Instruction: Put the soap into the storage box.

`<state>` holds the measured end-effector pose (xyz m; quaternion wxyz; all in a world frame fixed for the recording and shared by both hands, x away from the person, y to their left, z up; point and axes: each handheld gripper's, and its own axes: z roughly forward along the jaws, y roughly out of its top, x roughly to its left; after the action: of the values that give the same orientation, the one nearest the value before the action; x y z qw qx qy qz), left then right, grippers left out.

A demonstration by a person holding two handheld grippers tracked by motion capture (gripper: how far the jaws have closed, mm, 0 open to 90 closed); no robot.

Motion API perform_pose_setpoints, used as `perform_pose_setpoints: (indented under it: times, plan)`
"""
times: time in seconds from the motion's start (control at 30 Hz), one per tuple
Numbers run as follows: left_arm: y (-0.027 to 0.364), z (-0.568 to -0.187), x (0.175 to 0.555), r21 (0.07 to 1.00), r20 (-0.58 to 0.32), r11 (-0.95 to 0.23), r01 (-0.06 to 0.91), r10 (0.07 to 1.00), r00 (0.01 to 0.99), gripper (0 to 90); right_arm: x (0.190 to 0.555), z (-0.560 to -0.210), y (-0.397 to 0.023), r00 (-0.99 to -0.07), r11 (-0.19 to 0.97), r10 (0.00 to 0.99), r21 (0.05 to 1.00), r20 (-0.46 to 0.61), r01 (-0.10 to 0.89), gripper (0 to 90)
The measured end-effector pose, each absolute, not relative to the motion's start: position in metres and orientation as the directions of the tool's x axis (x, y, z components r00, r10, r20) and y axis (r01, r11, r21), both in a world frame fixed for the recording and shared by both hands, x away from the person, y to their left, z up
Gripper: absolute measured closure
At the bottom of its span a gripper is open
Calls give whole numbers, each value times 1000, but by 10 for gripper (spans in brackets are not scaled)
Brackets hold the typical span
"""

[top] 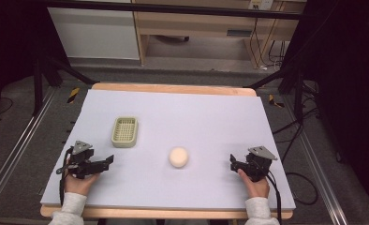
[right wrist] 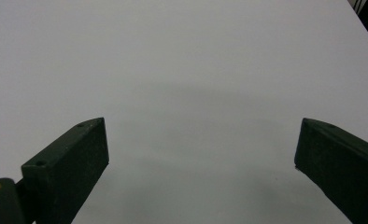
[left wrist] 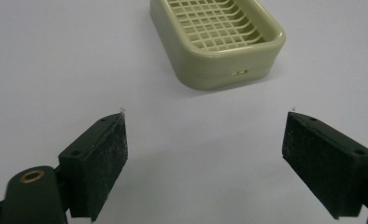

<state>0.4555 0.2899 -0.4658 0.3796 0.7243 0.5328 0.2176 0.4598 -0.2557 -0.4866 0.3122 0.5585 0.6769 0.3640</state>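
Observation:
A pale green soap dish [top: 125, 131] with a grid insert lies on the white table top [top: 196, 117], left of centre. A round cream soap [top: 178, 157] rests near the middle, toward the front. My left gripper [top: 108, 161] is held at the front left, open, nothing between its jaws. In the left gripper view the soap dish [left wrist: 218, 39] lies just ahead of that gripper [left wrist: 205, 140], slightly right. My right gripper [top: 232, 162] is at the front right, open, with bare table between its jaws [right wrist: 201, 149].
The table's wooden edge [top: 173, 88] runs along the back. Beyond it are a wooden bench [top: 196, 28] and cables [top: 267, 51]. Metal rails [top: 14, 150] run on the floor at both sides.

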Motion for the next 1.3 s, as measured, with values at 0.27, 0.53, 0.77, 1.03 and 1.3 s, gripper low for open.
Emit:
perform_pose_setpoints:
  times: [0.27, 0.53, 0.77, 1.03, 1.3]
  plan:
    - [274, -460, 450, 787, -75, -174, 592, 925, 371, 149, 459, -486, -256, -179, 108, 984, 844, -15, 526, 40]
    - [262, -457, 447, 789, -62, -205, 580, 912, 406, 157, 459, -486, -256, -182, 110, 983, 844, -16, 525, 43]
    - [258, -455, 445, 791, -61, -209, 575, 908, 414, 157, 459, -487, -256, -183, 111, 983, 844, -15, 525, 44]
    - [254, -453, 444, 795, -61, -212, 568, 904, 423, 159, 460, -487, -256, -179, 107, 984, 842, -13, 529, 45]
    - [248, -448, 443, 800, -63, -219, 558, 895, 442, 171, 460, -487, -256, -184, 109, 983, 840, -12, 531, 45]
